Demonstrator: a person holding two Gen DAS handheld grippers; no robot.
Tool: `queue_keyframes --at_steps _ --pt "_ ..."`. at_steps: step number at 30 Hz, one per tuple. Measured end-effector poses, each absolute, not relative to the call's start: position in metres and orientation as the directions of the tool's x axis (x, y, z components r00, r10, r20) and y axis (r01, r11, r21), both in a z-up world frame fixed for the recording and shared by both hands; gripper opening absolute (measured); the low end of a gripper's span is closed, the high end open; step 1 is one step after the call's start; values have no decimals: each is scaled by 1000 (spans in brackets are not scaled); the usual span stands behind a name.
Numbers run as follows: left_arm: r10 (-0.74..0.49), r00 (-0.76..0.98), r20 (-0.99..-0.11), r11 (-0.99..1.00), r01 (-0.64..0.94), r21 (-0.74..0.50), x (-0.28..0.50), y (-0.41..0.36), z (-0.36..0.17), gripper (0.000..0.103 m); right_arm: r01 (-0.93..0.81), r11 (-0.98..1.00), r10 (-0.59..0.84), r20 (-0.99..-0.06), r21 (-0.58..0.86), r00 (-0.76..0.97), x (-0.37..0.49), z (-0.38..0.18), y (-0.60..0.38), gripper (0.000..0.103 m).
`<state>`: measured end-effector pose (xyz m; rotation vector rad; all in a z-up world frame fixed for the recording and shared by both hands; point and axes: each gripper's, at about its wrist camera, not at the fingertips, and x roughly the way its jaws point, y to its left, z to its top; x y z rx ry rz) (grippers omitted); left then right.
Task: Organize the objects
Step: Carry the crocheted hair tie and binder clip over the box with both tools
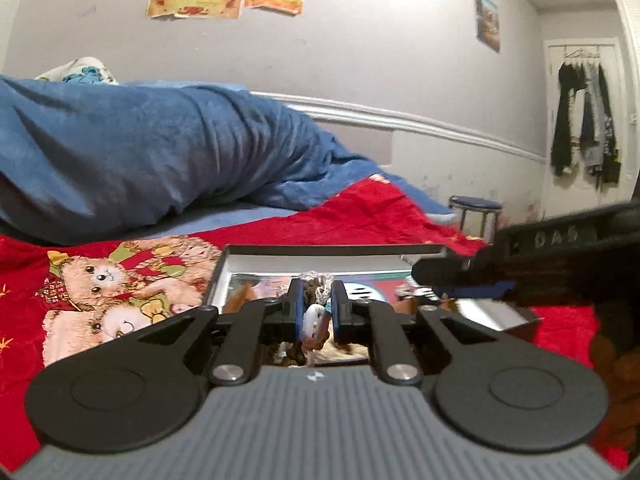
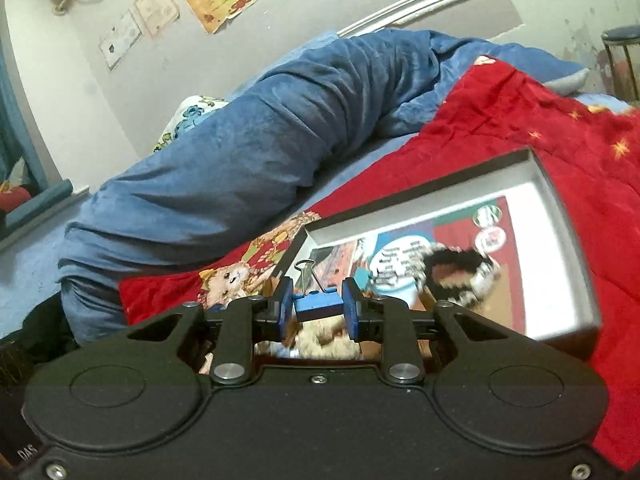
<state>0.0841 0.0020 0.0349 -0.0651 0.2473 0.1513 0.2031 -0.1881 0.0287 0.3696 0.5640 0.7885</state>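
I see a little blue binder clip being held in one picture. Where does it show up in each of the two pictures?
Left wrist view: the blue binder clip shows at right of centre, as a blue sliver under the right hand-held gripper.
Right wrist view: the clip sits at centre, pinched between the gripper's fingers, wire handles pointing up.
Shared landmark: the grey box on the red blanket.
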Motion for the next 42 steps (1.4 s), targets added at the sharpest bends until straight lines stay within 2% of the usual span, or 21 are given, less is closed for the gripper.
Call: queue_keyframes --at_steps 9,11,16,18,23,29,35,42 --pt "208 970 -129 978 -204 40 103 31 41 17 -596 607 787 -296 525 541 237 38 -146 26" --pt "224 963 -152 975 -222 31 110 39 39 17 -573 625 771 -300 531 562 245 35 -138 26" --pt "161 960 -229 984 -174 -39 126 56 34 16 -467 588 766 -269 660 584 275 18 -134 26" --pt "118 972 -203 988 -135 -70 124 59 32 16 -459 574 775 -269 678 571 282 13 -133 26" --pt "93 986 -141 994 -100 -48 126 54 31 16 -439 580 769 -282 687 574 284 4 -133 26" --pt "110 970 -216 990 -126 -65 143 59 24 17 -412 622 731 -305 666 610 284 6 -132 26" --pt "103 955 -277 981 -143 -128 152 75 19 17 -391 714 657 -365 580 660 278 10 -124 26" --pt "84 958 -275 981 -128 -146 150 75 19 17 -384 733 641 -383 561 665 276 8 -122 26"
